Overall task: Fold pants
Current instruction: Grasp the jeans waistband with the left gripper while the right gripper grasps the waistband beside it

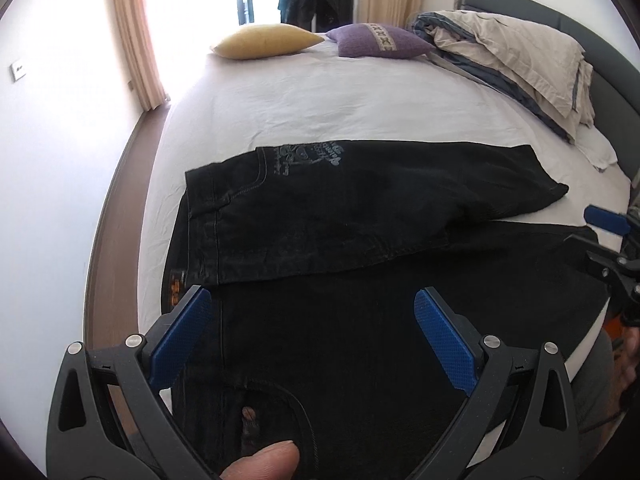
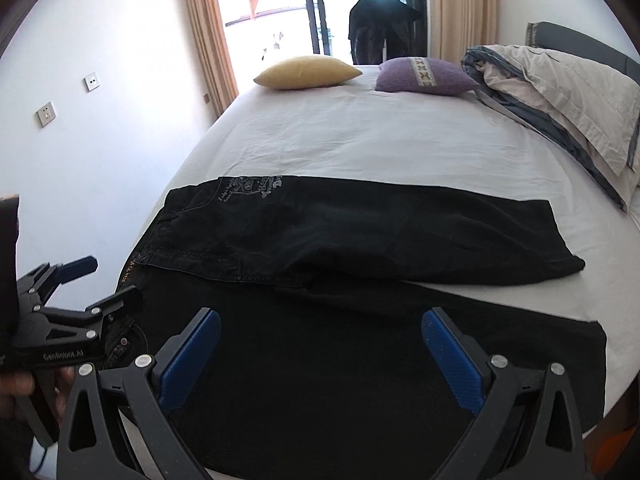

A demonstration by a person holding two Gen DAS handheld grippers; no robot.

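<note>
Fingertip [image 1: 268, 460] of the person, at the lower edge of the left wrist view, resting between the arms of the left hand-held gripper [image 1: 312, 344]. Left hand-held gripper: blue pads spread wide apart, holding nothing, poised over the waist end of the black pants [image 1: 360, 216]; a front pocket opening lies directly beneath it, and an orange-lettered label sits just past its left pad. Right hand-held gripper [image 2: 320, 356]: blue pads likewise wide apart and empty, above the near leg of the pants. The pants lie flat on the white bed [image 2: 360, 140], waistband toward the left-hand side of both grippers, hems toward the right. The far leg is laid over, its edge overlapping the near leg, with a pale printed motif [image 1: 308, 156] at the far hip. Ahead of both grippers, well beyond the pants: yellow pillow [image 2: 308, 72], purple pillow [image 2: 424, 76], and a folded beige-and-blue duvet [image 2: 560, 92] to the right against a dark headboard [image 1: 600, 36]. Curtains [image 2: 204, 32] frame a bright balcony door beyond.
</note>
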